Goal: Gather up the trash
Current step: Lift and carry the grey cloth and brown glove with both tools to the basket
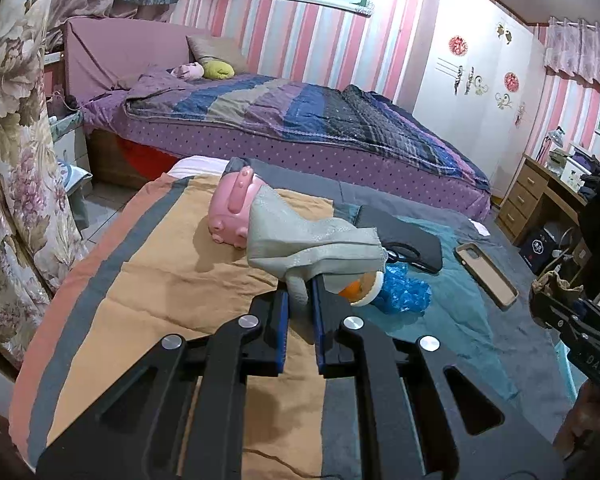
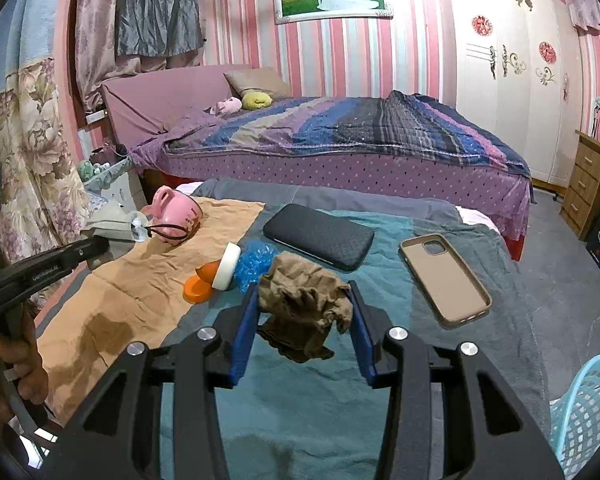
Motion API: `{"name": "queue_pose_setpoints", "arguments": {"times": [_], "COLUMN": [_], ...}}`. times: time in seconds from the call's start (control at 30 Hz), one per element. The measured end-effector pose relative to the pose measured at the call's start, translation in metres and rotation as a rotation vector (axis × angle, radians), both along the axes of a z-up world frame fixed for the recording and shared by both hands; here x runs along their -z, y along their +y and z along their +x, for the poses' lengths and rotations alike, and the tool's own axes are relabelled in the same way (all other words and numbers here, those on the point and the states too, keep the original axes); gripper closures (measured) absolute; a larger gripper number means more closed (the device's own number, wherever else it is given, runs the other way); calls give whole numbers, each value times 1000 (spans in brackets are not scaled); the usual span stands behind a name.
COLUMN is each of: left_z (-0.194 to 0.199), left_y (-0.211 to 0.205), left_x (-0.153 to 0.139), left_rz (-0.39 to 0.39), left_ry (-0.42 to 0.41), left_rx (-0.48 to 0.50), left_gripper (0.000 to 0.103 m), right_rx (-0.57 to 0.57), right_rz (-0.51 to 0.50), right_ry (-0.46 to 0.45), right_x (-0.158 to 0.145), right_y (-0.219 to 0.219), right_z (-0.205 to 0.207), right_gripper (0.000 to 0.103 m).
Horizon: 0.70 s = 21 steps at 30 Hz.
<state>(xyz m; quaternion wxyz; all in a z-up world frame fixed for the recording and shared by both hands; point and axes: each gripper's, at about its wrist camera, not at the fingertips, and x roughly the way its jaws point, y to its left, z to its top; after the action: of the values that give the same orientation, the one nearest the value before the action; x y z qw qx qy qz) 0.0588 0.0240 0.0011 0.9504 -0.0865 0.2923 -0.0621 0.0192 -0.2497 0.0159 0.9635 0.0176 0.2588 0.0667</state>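
Observation:
My left gripper (image 1: 300, 293) is shut on the lower end of a grey sock-like cloth (image 1: 312, 240), which hangs lifted above the bedspread. In the right wrist view that gripper (image 2: 94, 249) comes in from the left with the grey cloth (image 2: 114, 220) at its tip. My right gripper (image 2: 304, 286) is shut on a crumpled brown stocking (image 2: 304, 300), held above the teal blanket (image 2: 300, 400). It shows at the right edge of the left wrist view (image 1: 552, 294). Crumpled blue plastic (image 2: 256, 260) and an orange-and-white lidded item (image 2: 216, 272) lie on the blanket.
A pink pig-shaped pot (image 2: 176, 212) rests on the tan cloth (image 2: 140, 296). A black case (image 2: 320, 236) and a beige phone case (image 2: 444, 280) lie further right. A light blue basket (image 2: 588, 412) stands at the lower right. A large bed (image 2: 360, 140) is behind.

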Motion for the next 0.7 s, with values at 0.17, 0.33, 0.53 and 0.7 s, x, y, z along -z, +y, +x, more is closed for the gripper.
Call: {"name": "queue_pose_setpoints", "arguments": {"times": [0.17,0.33,0.53,0.7], "left_z": [-6,-7,-12,-17], "left_y": [-5,-14,-28,-41], "left_x": [-6,-8,-12,-15], "left_rz": [-2,2,0,-2], "left_ry": [-18,-25,-36,-45], "left_rx": [16,36,63,89], "left_gripper": [94,94,94,94], "right_rx": [17,46,82,113], "right_rz": [4,7,10,20], "right_ry": [-26,-56,-94,-112], "right_x": [-8,-17,-29,-35], "right_y": [-8,-25,-46,-59], "right_z": [-11,-24,-43,-55], "right_gripper": [60,60,60,60]}}
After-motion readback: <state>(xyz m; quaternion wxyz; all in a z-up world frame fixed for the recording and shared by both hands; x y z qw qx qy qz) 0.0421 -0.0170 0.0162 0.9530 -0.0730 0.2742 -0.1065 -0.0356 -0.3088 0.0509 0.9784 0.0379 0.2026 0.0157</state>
